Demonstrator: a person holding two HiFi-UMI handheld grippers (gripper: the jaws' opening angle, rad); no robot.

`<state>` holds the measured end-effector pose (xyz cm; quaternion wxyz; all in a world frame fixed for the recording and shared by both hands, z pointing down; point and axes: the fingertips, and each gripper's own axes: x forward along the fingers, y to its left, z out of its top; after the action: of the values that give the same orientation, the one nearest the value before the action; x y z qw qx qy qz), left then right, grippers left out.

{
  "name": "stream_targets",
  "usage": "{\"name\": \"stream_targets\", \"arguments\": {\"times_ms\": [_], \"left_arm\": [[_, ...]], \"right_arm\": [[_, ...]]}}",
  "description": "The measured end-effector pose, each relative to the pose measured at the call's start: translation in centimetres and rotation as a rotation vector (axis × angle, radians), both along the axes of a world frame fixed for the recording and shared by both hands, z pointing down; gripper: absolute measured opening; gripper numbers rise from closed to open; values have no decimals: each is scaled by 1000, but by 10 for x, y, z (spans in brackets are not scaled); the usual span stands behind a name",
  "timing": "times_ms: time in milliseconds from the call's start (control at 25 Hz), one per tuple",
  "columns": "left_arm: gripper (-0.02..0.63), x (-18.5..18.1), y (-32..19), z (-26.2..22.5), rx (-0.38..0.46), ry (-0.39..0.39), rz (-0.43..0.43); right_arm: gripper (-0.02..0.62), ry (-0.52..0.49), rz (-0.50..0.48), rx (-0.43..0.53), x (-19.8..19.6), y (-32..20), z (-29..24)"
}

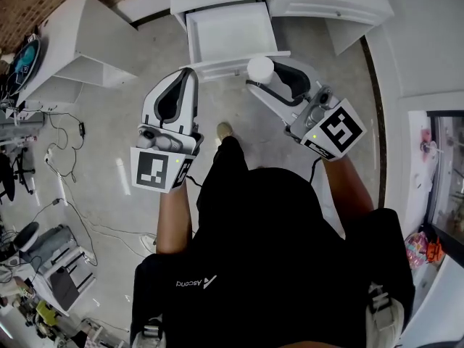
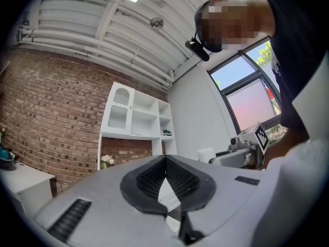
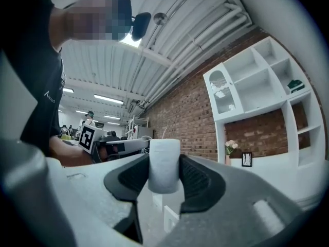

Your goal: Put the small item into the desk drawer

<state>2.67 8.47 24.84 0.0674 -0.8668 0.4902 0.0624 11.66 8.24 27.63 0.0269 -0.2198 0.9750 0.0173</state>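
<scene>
In the head view the white desk drawer (image 1: 230,29) stands pulled open and looks bare inside. My right gripper (image 1: 262,77) hovers just in front of the drawer's front edge, shut on a small white cylindrical item (image 1: 260,68). The right gripper view shows that white item (image 3: 164,163) upright, with the pads (image 3: 198,179) of the right gripper (image 3: 164,178) pressed on both its sides. My left gripper (image 1: 191,72) is held to the left of the drawer front. In its own view the left gripper (image 2: 165,159) is shut with its tips meeting and nothing between them.
The white desk (image 1: 326,2) runs along the top. A white shelf unit (image 1: 80,42) stands at the left, and cables (image 1: 65,143) trail over the grey floor. The person's shoe (image 1: 225,130) is below the drawer. A white bookcase (image 2: 136,112) stands against the brick wall.
</scene>
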Motion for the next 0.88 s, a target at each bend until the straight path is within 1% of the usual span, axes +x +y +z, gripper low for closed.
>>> {"name": "stream_targets", "arguments": {"times_ms": [360, 440, 600, 680, 880], "left_arm": [[-2, -88, -109, 7, 1, 3, 48], [-2, -103, -128, 13, -4, -8, 60], [-2, -114, -146, 32, -28, -28, 79], [-2, -123, -160, 38, -34, -24, 79], [-2, -143, -195, 58, -73, -14, 71]], "right_arm": [[176, 85, 21, -24, -98, -112, 11], [178, 112, 24, -31, -115, -132, 16], [176, 170, 29, -47, -130, -151, 32], [177, 198, 26, -60, -141, -165, 41], [177, 306, -1, -145, -172, -207, 82]]}}
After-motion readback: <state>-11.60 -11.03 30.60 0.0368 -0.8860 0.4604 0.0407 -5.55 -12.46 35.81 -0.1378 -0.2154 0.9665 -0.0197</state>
